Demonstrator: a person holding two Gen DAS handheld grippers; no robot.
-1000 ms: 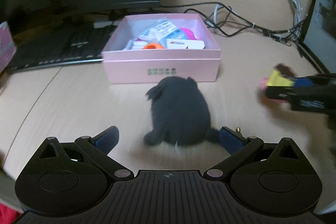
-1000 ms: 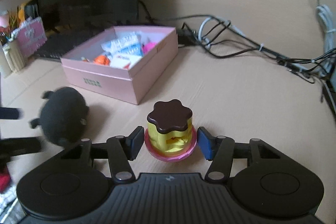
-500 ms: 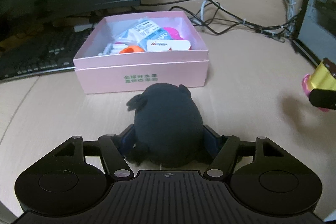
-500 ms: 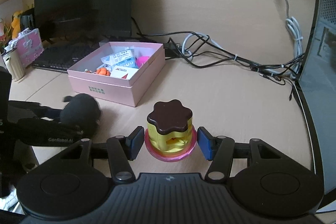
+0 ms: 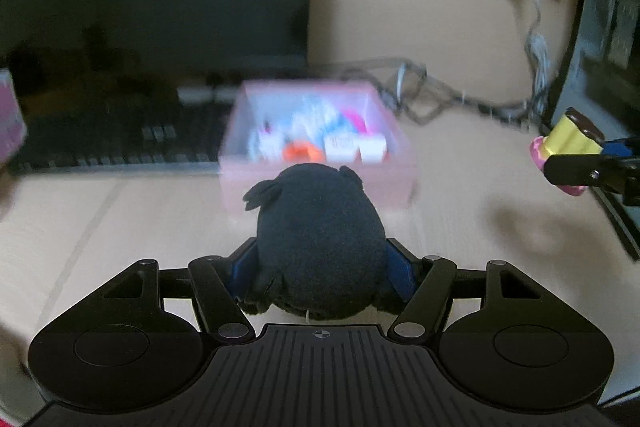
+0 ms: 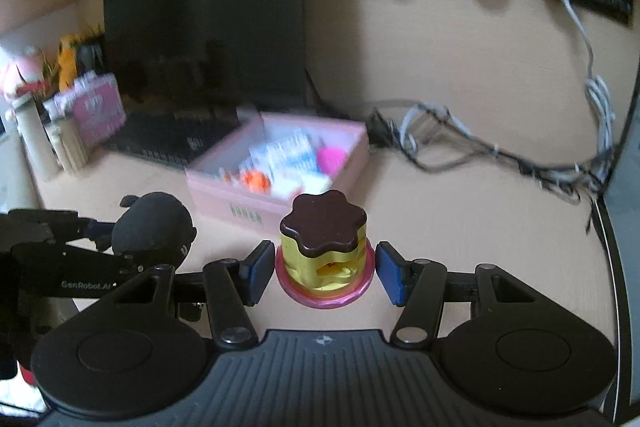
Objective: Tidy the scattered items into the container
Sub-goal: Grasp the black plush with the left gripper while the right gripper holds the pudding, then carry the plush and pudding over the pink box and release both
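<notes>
Behind the pink box [image 5: 316,163], already part filled on the table [image 5: 100,219], sits a keyboard, while left tongs [image 5: 320,271] clench the black plush [image 5: 320,239] and right tongs [image 6: 318,271] grip the pudding toy [image 6: 325,251], both near it, undelivered.

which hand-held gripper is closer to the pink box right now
Left. The left hand-held gripper, shut on the black plush, is just before the pink box; the right holds its toy farther off.

Bare desk [image 6: 460,227] before pink box [image 6: 280,205], keyboard [image 5: 112,143] behind
</notes>
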